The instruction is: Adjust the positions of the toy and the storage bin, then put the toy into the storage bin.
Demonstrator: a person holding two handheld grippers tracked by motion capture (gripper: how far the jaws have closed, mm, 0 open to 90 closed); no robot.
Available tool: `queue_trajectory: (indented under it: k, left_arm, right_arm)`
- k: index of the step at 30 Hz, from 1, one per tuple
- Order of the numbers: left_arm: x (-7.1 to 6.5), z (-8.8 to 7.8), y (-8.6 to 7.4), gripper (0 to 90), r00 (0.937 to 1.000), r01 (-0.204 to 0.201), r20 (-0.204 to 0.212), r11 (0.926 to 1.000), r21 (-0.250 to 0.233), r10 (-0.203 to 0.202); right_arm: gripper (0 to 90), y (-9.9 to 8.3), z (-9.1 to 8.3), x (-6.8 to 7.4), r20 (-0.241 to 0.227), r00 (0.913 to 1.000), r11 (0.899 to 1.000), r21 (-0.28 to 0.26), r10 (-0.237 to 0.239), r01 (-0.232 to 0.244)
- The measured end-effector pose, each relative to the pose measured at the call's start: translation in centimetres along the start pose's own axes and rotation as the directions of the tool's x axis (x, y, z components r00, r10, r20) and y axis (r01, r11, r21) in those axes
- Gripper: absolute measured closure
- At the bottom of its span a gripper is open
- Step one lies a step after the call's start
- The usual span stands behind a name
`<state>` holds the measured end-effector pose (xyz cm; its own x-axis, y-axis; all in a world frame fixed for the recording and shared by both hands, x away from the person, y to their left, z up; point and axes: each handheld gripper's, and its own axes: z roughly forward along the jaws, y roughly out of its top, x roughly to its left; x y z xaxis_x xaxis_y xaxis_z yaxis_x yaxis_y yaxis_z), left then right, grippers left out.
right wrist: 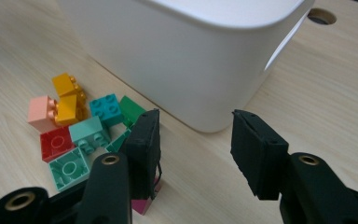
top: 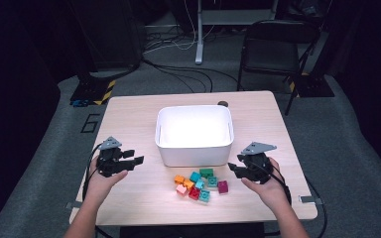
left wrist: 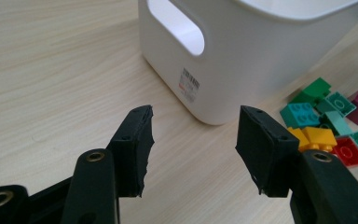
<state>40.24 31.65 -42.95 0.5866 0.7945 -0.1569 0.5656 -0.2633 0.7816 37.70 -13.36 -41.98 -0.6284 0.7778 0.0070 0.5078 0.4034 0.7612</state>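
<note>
Several small studded bricks point(top: 201, 184), orange, teal, green, red, pink, lie clustered.

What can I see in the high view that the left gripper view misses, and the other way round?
High view alone: both grippers, left and right, held in the person's hands, open and empty, the inside of the white bin, a folding chair and floor cables beyond the table.
Left gripper view alone: the bin's handle cutout, the printed label on its wall, and the studs on the bricks.
Both: the bin, the wooden table and the coloured bricks beside the bin.
</note>
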Motion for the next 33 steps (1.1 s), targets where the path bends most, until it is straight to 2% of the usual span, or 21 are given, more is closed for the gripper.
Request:
queue_trajectory:
  k: [2, 5, 13, 23, 26, 28, 29, 33]
  left_arm:
    - [0.1, 0.1, -0.3, 44.2, 0.9999, 0.009, 0.005, 0.9999, -0.010, -0.009]
    - [0.2, 0.3, -0.5, 43.6, 0.9999, 0.010, 0.000, 0.9999, 0.003, -0.010]
    - [0.2, 0.8, -0.5, 43.5, 0.9999, 0.016, 0.002, 0.9998, -0.011, -0.016]
    - [0.4, 1.1, -0.6, 43.1, 0.9996, 0.028, -0.001, 0.9996, -0.008, -0.028]
    - [0.4, 1.1, -0.6, 43.1, 0.9996, 0.026, -0.003, 0.9996, -0.008, -0.026]
    - [0.3, 1.0, -0.7, 43.1, 0.9996, 0.027, -0.006, 0.9996, -0.011, -0.027]
    - [0.4, 1.0, -0.7, 43.1, 0.9997, 0.024, -0.006, 0.9997, -0.010, -0.024]
    - [0.6, 0.8, -0.9, 43.1, 0.9994, 0.031, -0.013, 0.9995, -0.012, -0.031]
  right_arm:
    - [51.8, -0.5, 0.3, 0.0, -0.006, 0.9999, 1.000, 0.001, 0.009, -0.009]
    - [52.8, -1.3, 1.0, -0.1, -0.034, 0.9992, 1.000, 0.001, 0.021, -0.021]
    - [55.0, -2.6, 2.5, 0.2, -0.030, 0.9991, 0.999, 0.031, 0.030, -0.029]
    - [53.9, -3.5, 3.9, 2.0, -0.031, 0.9993, 0.997, 0.074, 0.023, -0.021]
    - [52.9, -3.6, 4.4, 2.6, -0.026, 0.9996, 0.997, 0.073, 0.000, 0.002]
    - [52.2, -3.6, 4.6, 3.1, -0.027, 0.9994, 0.996, 0.086, 0.021, -0.019]
    - [51.7, -3.6, 4.8, 3.1, -0.028, 0.9996, 0.997, 0.082, 0.003, -0.001]
    - [49.5, -3.6, 5.2, 3.4, -0.023, 0.9996, 0.996, 0.087, 0.014, -0.012]
